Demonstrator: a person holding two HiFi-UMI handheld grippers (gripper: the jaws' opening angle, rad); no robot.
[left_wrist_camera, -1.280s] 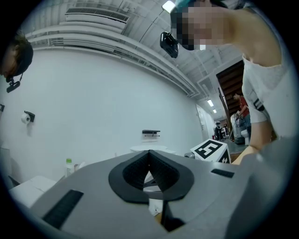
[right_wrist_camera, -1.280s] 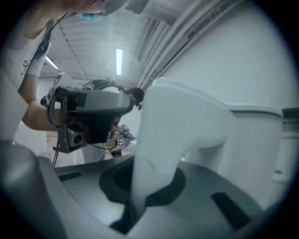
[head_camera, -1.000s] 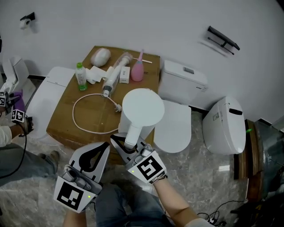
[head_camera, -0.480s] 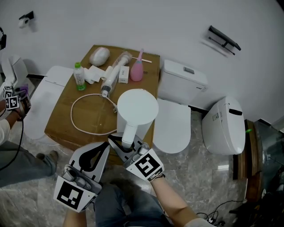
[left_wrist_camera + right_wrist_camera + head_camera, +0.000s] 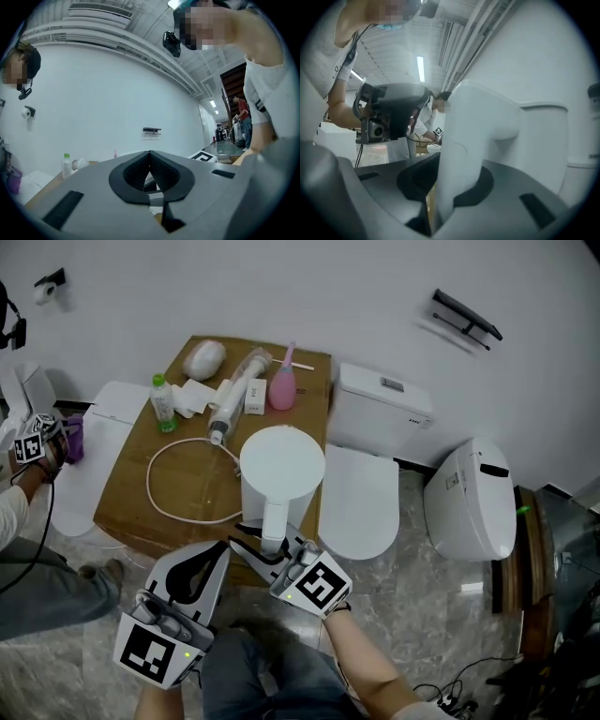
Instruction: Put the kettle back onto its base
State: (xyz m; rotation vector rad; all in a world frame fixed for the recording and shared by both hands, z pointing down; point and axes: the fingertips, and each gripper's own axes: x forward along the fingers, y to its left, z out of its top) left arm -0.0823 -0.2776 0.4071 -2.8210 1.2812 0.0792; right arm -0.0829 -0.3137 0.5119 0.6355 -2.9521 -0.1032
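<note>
The white kettle [image 5: 281, 460] stands upright on the cardboard box [image 5: 131, 512], its handle [image 5: 274, 521] pointing towards me. My right gripper [image 5: 267, 545] straddles that handle and its jaws are opening. In the right gripper view the handle [image 5: 473, 140] stands between the pads, and a gap shows on its left side. A white cord [image 5: 178, 488] loops across the box and ends beside the kettle. The base itself is hidden. My left gripper [image 5: 217, 554] hangs just left of the handle, apart from it, with its tips [image 5: 150, 152] closed together on nothing.
A green-capped bottle [image 5: 161, 401], a pink bottle [image 5: 281, 390] and a long white tube [image 5: 230, 399] lie at the box's far side. White toilets [image 5: 380, 413] [image 5: 473, 502] stand to the right. Another person's hand with grippers [image 5: 37, 442] is at the left edge.
The kettle has shifted left on the box, carried by my right gripper. The right jaws have loosened around the handle. The left gripper has stayed put.
</note>
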